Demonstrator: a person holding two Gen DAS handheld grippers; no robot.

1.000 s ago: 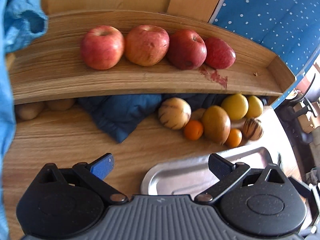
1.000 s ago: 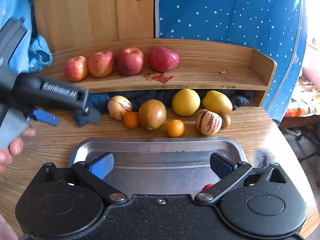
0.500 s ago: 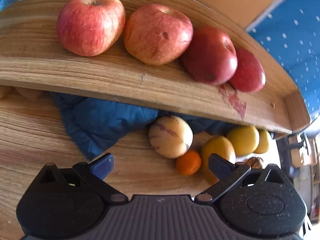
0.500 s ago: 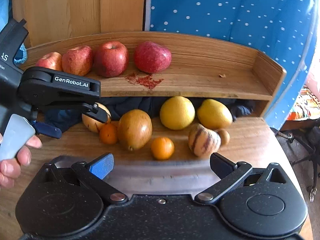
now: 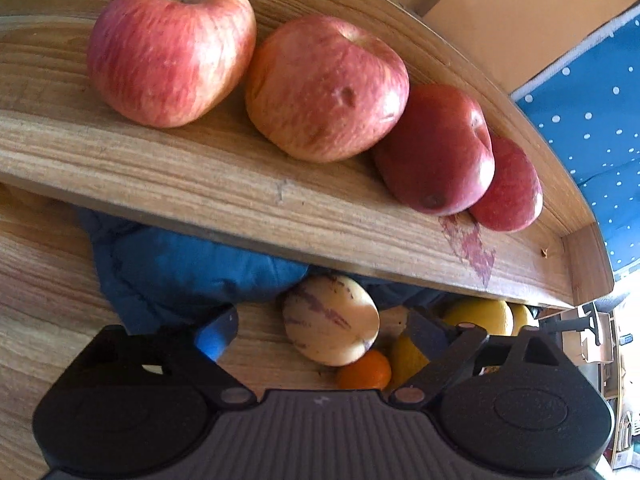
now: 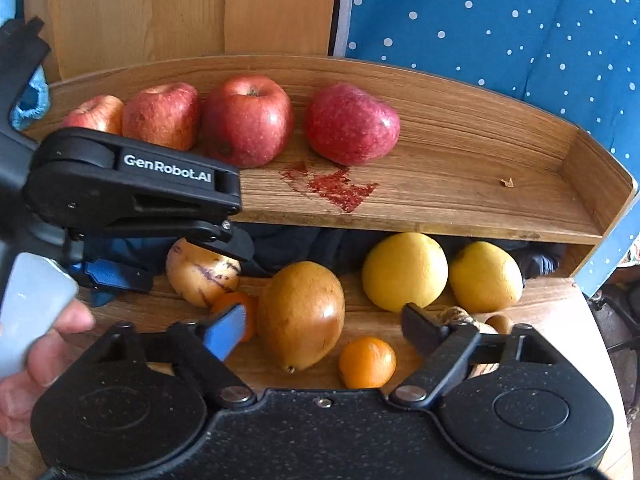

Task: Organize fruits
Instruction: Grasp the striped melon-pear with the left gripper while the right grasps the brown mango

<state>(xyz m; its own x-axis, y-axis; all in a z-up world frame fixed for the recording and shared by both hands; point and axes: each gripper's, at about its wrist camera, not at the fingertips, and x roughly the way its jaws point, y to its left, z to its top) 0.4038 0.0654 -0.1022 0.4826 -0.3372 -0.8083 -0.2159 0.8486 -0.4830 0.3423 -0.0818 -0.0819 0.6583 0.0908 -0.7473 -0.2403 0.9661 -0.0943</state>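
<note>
Four apples [image 6: 248,120] lined on shelf [image 6: 460,192]; mixed fruit below at 6 o'clock unsorted; both jaws spread, empty; left gripper [image 5: 320,330] nearing melon [image 5: 330,320]

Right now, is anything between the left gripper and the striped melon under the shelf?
Nothing visible. The left gripper is open, with the striped melon directly between its fingers; the shelf edge hangs just above.
</note>
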